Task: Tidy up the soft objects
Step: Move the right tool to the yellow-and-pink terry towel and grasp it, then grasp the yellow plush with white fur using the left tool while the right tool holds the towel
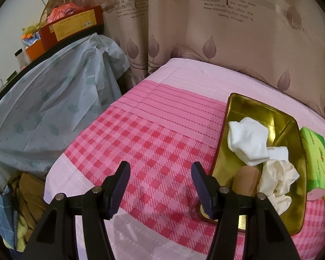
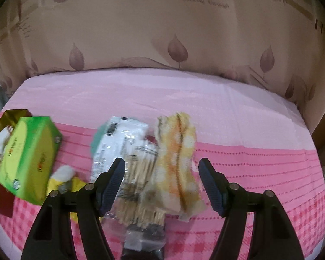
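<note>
A gold tin tray [image 1: 249,106] lies on the pink checked bed [image 1: 153,134] and holds a white sock [image 1: 248,144], a cream cloth [image 1: 277,184] and a tan item [image 1: 246,178]. My left gripper [image 1: 160,186] is open and empty, just left of the tray. In the right wrist view, my right gripper [image 2: 161,186] is open over a folded yellow-orange cloth [image 2: 179,162] and a clear packet of sticks [image 2: 136,166]. The cloth lies between the jaws, not gripped. The view is blurred.
A green tissue box [image 2: 28,158] [image 1: 314,162] lies right of the tray, with a yellow-white item [image 2: 62,179] beside it. A curtain [image 1: 205,32] hangs behind the bed. A grey plastic-covered shelf [image 1: 49,99] with boxes stands to the left.
</note>
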A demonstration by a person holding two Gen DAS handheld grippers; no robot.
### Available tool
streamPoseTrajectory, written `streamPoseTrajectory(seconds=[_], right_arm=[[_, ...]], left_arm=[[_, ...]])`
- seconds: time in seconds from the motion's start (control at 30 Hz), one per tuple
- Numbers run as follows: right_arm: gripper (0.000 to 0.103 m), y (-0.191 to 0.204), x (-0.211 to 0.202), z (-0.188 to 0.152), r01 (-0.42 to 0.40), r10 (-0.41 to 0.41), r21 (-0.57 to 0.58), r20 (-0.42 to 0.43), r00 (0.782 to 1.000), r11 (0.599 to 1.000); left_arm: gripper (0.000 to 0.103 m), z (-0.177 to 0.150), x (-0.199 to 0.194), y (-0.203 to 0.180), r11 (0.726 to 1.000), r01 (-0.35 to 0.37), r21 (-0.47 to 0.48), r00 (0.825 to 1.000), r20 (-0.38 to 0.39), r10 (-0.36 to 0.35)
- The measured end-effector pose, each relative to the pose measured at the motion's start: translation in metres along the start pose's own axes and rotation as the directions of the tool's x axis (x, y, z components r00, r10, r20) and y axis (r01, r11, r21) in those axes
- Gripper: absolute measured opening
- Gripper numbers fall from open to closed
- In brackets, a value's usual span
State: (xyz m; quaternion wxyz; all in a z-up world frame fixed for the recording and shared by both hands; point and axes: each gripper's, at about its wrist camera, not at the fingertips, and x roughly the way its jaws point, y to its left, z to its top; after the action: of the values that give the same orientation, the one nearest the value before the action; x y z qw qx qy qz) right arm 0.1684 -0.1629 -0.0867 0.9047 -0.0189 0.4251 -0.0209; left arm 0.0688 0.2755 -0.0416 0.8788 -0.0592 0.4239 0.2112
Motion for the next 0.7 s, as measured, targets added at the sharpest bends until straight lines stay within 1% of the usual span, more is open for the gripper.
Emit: streamPoseTrajectory(seconds=[0.1, 0.27, 0.4, 0.43, 0.5, 0.53, 0.57, 0.7], right_arm=[[0.067, -0.011, 0.01, 0.001, 0.036, -0.036, 0.013, -0.006, 0.999, 0.999], [0.061, -0.034, 0.021, 0.006, 0.055, -0.055, 0.063, -0.015, 0.998, 0.996], [0.059, -0.039, 0.037, 0.009, 0.072, -0.07, 0.043, -0.045, 0.997, 0.996], [0.057, -0.041, 0.042, 0.01, 0.067, -0.064, 0.045, -0.05, 0.997, 0.997], [0.048, -0.043, 0.047, 0.007, 0.045, -0.041, 0.06, -0.056, 0.998, 0.997], [0.041, -0.044, 0.05, 0.005, 0.026, -0.021, 0.075, -0.059, 0.998, 0.997], [0.038, -0.044, 0.051, 0.004, 0.011, -0.005, 0.083, -0.061, 0.998, 0.996], [0.032, -0.045, 0.049, 0.001, -0.015, 0.018, 0.08, -0.032, 0.999, 0.997]], left_arm=[[0.06, -0.001, 0.002, -0.003, 1.0, -0.006, 0.017, 1.0, -0.002, 0.006], [0.06, -0.001, 0.003, -0.006, 0.999, -0.009, 0.031, 1.0, 0.006, 0.009], [0.06, -0.001, 0.002, -0.008, 0.999, -0.019, 0.044, 0.999, 0.027, 0.018], [0.06, -0.001, 0.001, -0.009, 0.999, -0.019, 0.047, 0.999, 0.035, 0.017], [0.06, -0.001, 0.0, -0.011, 0.998, -0.021, 0.057, 0.999, 0.043, 0.019], [0.06, -0.001, 0.0, -0.012, 0.998, -0.026, 0.064, 0.999, 0.049, 0.023], [0.06, -0.002, -0.001, -0.014, 0.997, -0.032, 0.071, 0.998, 0.055, 0.028], [0.06, -0.003, -0.003, -0.021, 0.995, -0.034, 0.098, 0.997, 0.067, 0.027]])
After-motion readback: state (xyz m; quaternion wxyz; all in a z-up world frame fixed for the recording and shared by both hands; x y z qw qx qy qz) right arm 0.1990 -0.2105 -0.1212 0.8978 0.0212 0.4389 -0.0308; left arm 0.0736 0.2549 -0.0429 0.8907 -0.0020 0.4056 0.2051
